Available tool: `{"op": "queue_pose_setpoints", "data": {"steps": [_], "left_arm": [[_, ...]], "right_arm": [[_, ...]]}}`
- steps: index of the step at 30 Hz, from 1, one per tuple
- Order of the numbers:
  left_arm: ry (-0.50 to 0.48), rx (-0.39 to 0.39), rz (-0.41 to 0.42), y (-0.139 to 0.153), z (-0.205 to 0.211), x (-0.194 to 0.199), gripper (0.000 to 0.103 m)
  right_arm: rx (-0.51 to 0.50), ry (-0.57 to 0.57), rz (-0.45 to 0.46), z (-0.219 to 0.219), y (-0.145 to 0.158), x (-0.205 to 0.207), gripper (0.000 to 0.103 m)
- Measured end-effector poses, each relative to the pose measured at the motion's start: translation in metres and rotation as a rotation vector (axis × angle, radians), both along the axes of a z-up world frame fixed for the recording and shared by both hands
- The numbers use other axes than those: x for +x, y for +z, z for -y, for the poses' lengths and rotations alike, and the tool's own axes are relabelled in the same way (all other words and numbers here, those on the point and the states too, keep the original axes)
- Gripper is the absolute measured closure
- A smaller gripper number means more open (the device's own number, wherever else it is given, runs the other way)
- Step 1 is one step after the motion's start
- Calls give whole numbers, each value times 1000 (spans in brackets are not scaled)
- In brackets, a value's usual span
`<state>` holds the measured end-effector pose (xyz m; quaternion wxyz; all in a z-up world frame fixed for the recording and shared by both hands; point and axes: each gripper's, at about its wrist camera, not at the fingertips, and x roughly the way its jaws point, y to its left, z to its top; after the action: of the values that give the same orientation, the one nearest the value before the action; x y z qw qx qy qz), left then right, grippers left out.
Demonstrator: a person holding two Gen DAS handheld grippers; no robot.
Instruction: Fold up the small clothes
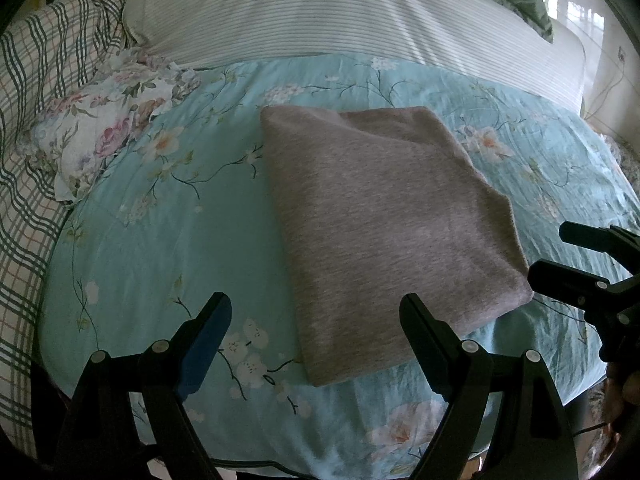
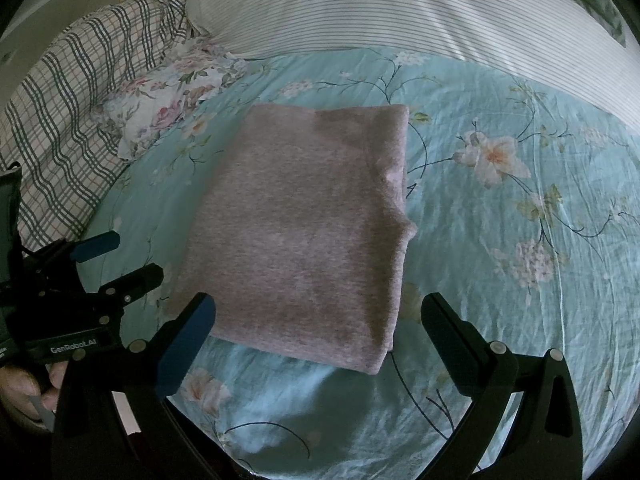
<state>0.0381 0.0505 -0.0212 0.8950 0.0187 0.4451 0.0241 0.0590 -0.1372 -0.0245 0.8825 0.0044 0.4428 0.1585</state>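
Both jaws wide apart, empty | left gripper (image 1: pixel 316 312) | right gripper (image 2: pixel 318 312) | grey garment (image 1: pixel 384 216) (folded) untouched

A bed's turquoise floral sheet (image 1: pixel 168 240) carries a folded grey garment (image 1: pixel 376 216), flowered cloth (image 1: pixel 108 128) and striped pillow (image 1: pixel 320 12).
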Motion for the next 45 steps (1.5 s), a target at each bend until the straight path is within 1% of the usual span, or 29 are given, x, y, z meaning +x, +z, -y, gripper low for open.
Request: {"op": "queue_pose_setpoints", "data": {"steps": [19, 37, 41, 42, 45], "left_arm": [[-9, 3, 1, 2, 2, 2, 16], [-12, 2, -1, 1, 5, 6, 16], [-14, 0, -1, -1, 5, 10, 16], [-14, 4, 1, -3, 5, 13, 16], [10, 64, 8, -10, 4, 25, 17]], "right_arm": [[0, -1, 0, -1, 0, -1, 1], [1, 6, 0, 1, 0, 9, 1], [9, 3, -1, 4, -5, 17, 0], [12, -7, -9, 6, -8, 22, 0], [21, -23, -21, 7, -12, 32, 1]]}}
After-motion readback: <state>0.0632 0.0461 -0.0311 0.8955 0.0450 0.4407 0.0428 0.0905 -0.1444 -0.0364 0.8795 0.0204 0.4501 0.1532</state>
